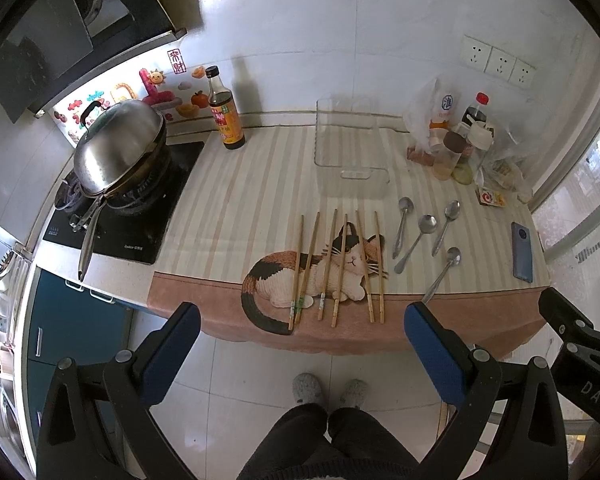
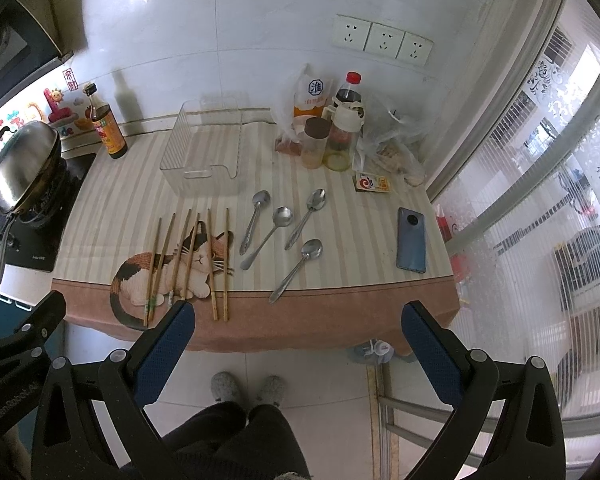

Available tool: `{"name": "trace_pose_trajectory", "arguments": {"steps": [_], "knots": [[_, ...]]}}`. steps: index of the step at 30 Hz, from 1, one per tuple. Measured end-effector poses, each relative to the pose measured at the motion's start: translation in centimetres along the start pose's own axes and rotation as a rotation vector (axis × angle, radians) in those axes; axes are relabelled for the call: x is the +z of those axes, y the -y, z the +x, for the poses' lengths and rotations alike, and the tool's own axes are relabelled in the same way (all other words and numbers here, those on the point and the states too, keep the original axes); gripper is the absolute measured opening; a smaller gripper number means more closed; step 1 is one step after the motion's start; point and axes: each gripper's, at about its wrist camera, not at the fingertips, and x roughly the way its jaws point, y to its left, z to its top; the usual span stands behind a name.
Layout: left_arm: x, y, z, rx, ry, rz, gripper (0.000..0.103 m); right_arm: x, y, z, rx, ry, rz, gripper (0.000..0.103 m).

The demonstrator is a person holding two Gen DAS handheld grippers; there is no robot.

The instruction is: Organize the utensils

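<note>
My left claw [image 1: 302,328] and my right claw [image 2: 298,326] both hang spread wide and empty over the floor short of the counter edge. Six brown wooden chopsticks [image 1: 336,268] lie side by side on the cat-print striped cloth [image 1: 240,200] at 12 o'clock from my left claw; four silver metal spoons [image 2: 284,232] lie at 12 o'clock from my right. The clear plastic tray [image 1: 350,140] stands beyond them toward the wall.

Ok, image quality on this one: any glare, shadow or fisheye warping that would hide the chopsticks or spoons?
Left wrist view: chopsticks and spoons are sharp and evenly lit; the counter edge bows with fisheye distortion, and glare sits on the wok lid. Right wrist view: the bright window washes out the right side, the soy sauce bottle throws a shadow on the wall, and the utensils stay clear.
</note>
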Motion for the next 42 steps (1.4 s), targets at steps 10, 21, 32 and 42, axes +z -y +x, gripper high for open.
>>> {"name": "trace_pose_trajectory", "arguments": {"steps": [10,21,32,42], "knots": [[0.03,0.07,-0.3,-0.001,0.004,0.001,0.103,-0.11,0.12,-0.23,0.002,0.002,0.0,0.103],[0.08,0.08,-0.48,-0.002,0.006,0.002,0.103,-0.07,0.18,-0.38,-0.001,0.004,-0.001,0.103],[0.87,0.28,-0.8,-0.007,0.003,-0.001,0.103,0.09,0.31,-0.6,-0.004,0.001,-0.004,0.103],[0.46,0.49,-0.22,-0.007,0.003,-0.006,0.103,0.27,0.43,-0.46,-0.004,-0.001,-0.005,0.103]]}}
